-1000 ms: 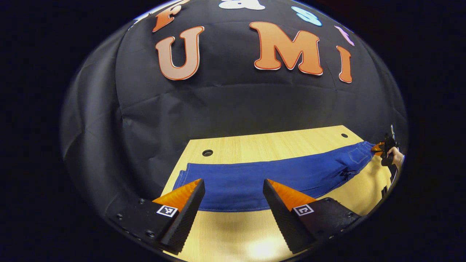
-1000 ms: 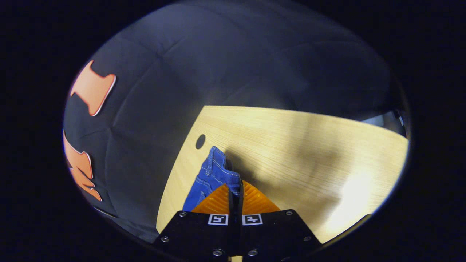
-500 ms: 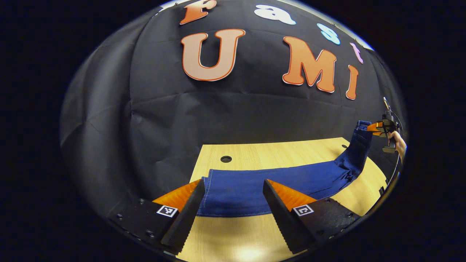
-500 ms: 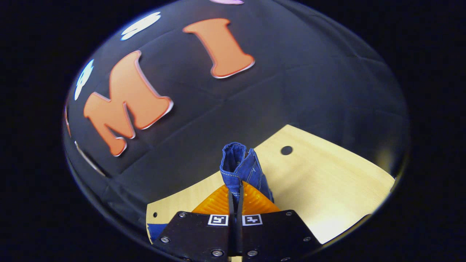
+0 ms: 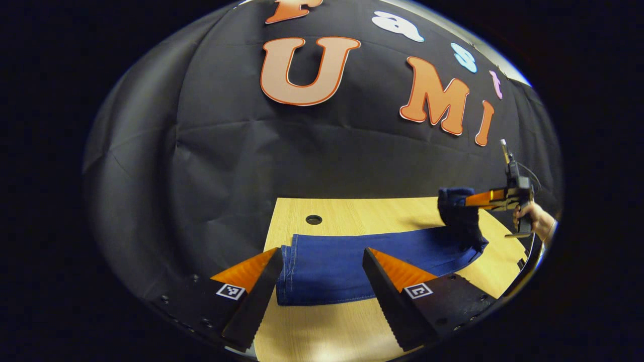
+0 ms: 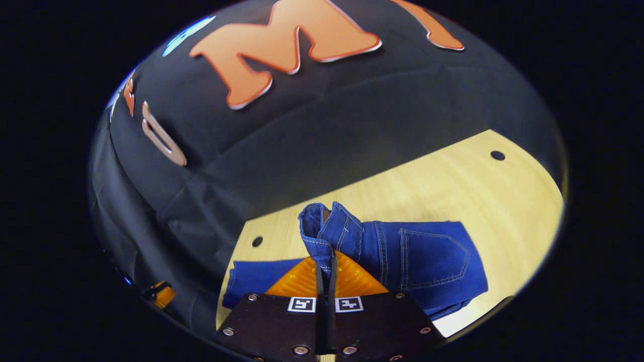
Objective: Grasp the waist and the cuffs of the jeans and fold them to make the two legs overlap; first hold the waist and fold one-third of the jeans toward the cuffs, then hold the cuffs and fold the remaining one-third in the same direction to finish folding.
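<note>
My right gripper (image 6: pixel 326 261) has its fingers pressed together on the waist (image 6: pixel 322 229) of the jeans (image 5: pixel 352 261), with the denim bunched and lifted off the wooden table (image 5: pixel 352 213). The jeans lie lengthwise across the table, and their long axis runs from my left gripper (image 5: pixel 322 281) to the right one. The cuffs (image 5: pixel 288 271) sit flat just ahead of the left gripper, whose fingers are spread wide and hold nothing. In the left gripper view the raised waist hangs as a dark fold at the far end, with the right gripper and the hand (image 5: pixel 536 221) holding it beyond. What matters for the coming move is that the cuffs lie along that same axis from the lifted waist, so I judge I must carry the waist toward them and lay it down a third of the way. The right gripper view shows the back pocket (image 6: pixel 432 259) facing up on the draped part, which the other view cannot resolve.
</note>
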### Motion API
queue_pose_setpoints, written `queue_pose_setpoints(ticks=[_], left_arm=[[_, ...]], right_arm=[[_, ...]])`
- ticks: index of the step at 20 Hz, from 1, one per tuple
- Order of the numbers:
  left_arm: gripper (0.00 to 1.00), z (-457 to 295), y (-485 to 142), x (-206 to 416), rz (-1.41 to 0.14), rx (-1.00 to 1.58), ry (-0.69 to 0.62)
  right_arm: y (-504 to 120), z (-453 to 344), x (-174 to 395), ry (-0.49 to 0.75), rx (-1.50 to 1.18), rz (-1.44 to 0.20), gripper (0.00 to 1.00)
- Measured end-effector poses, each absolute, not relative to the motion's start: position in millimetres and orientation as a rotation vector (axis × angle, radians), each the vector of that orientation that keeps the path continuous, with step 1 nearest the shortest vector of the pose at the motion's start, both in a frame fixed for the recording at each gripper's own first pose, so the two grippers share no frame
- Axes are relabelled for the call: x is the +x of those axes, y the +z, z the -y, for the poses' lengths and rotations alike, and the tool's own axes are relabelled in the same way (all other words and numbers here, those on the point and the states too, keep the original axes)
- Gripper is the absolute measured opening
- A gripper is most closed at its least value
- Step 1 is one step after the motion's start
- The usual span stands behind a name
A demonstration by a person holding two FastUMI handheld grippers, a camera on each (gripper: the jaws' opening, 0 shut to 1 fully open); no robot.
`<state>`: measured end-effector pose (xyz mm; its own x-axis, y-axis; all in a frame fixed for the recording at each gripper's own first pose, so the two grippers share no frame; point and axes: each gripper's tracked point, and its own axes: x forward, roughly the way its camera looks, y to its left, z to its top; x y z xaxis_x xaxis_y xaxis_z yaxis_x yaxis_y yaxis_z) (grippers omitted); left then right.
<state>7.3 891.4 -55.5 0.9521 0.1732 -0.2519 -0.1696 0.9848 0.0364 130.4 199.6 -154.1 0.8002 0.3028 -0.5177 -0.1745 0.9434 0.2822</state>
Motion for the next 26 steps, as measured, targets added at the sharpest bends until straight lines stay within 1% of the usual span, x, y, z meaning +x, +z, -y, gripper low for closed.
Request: queue_pose_setpoints(ticks=[2, 5, 7, 8, 9, 10, 11, 12, 13, 17, 20, 22, 26], left_arm=[[0.99, -894.7, -64.2, 8.2, -0.270, -0.004, 0.168], [0.96, -895.4, -77.4, 11.4, -0.292, -0.036, 0.154], [0.96, -898.3, -84.0, 13.0, -0.303, -0.060, 0.160], [0.97, -900.9, -87.2, 12.9, -0.304, -0.077, 0.168], [0.98, -900.9, -89.4, 12.8, -0.303, -0.098, 0.170], [0.98, -902.2, -91.5, 10.7, -0.305, -0.111, 0.175], [0.98, -903.8, -93.9, 9.0, -0.309, -0.122, 0.181], [0.98, -911.8, -100.2, 6.0, -0.311, -0.155, 0.221], [0.98, -913.1, -107.5, 2.4, -0.317, -0.202, 0.237], [0.98, -910.1, -134.7, -12.5, -0.317, -0.582, 0.302], [0.98, -913.1, -162.8, -13.9, -0.293, -0.869, 0.417], [0.98, -916.3, -170.2, -15.7, -0.299, -0.998, 0.489], [0.98, -921.4, -209.3, 7.3, -0.350, -1.084, 0.587]], right_arm=[[-147.2, -195.8, 126.2, 0.271, 0.173, -0.685, 0.00], [-149.0, -193.5, 123.9, 0.240, 0.142, -0.745, 0.01], [-167.5, -193.5, 120.3, 0.235, 0.113, -0.764, 0.02], [-176.0, -199.4, 118.7, 0.254, 0.112, -0.759, 0.09], [-177.5, -204.6, 115.8, 0.271, 0.122, -0.765, 0.06], [-178.5, -213.9, 111.3, 0.294, 0.125, -0.765, 0.37], [-177.8, -214.5, 109.7, 0.291, 0.111, -0.758, 0.68], [-182.4, -209.7, 106.9, 0.285, 0.088, -0.763, 0.99], [-177.4, -206.7, 102.6, 0.290, 0.073, -0.762, 0.98], [-161.8, -201.8, 92.6, 0.327, 0.060, -0.767, 0.98], [-146.7, -197.3, 78.4, 0.399, 0.069, -0.788, 0.99], [-137.5, -191.4, 76.2, 0.421, 0.099, -0.797, 0.98], [-113.4, -169.9, 82.4, 0.446, 0.173, -0.796, 0.98]])
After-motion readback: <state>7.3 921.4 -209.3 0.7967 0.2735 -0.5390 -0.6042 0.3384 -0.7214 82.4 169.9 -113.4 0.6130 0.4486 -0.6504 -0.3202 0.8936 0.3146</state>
